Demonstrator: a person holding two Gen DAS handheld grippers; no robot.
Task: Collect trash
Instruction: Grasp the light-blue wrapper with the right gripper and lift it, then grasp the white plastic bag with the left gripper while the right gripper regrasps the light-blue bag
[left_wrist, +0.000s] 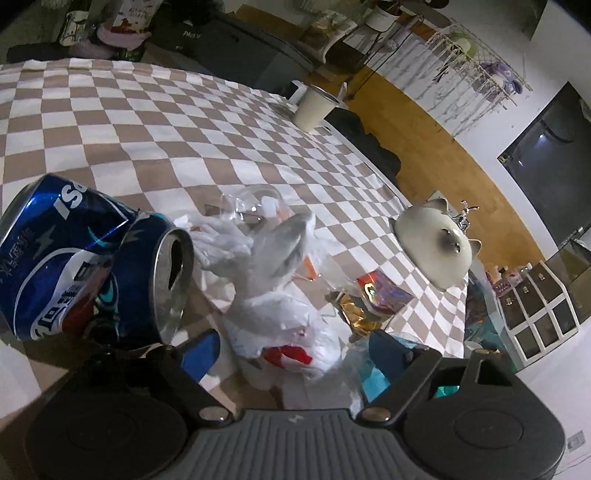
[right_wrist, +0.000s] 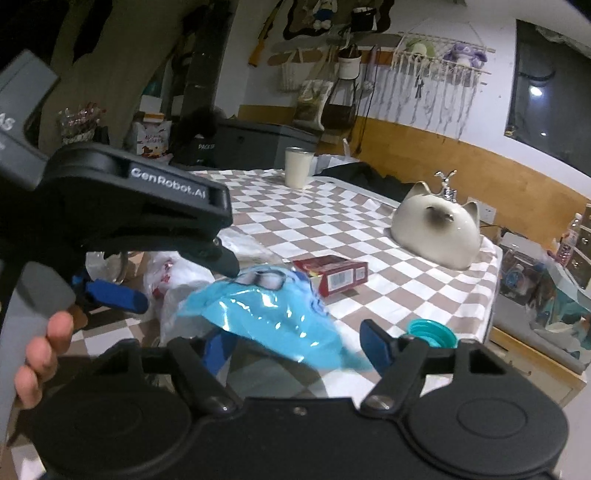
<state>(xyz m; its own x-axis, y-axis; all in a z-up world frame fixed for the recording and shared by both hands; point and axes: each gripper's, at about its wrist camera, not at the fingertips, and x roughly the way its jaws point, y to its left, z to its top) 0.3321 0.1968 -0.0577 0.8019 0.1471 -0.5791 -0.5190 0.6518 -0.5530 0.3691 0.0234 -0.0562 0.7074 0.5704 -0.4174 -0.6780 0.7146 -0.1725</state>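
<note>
1. The left tool (left_wrist: 286, 354) is standing open astride a white bag (left_wrist: 280, 314), not pinching it.
2. A can (left_wrist: 85, 258) is lying just left.
3. The right tool (right_wrist: 295, 345) is gaping around a blue wrapper (right_wrist: 266, 314) on the tabletop (right_wrist: 369, 236), gripping nothing.

Ahead of me the far checkered tablecloth (left_wrist: 155, 122) lies open. Close in, the dented can (left_wrist: 85, 258), white bag (left_wrist: 280, 306), blue wrapper (right_wrist: 266, 317) and red box (right_wrist: 332, 275) crowd my path.

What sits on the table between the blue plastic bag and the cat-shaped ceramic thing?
A red box lies on the checkered cloth between the blue plastic bag and the cat-shaped ceramic, as the right wrist view shows.
</note>
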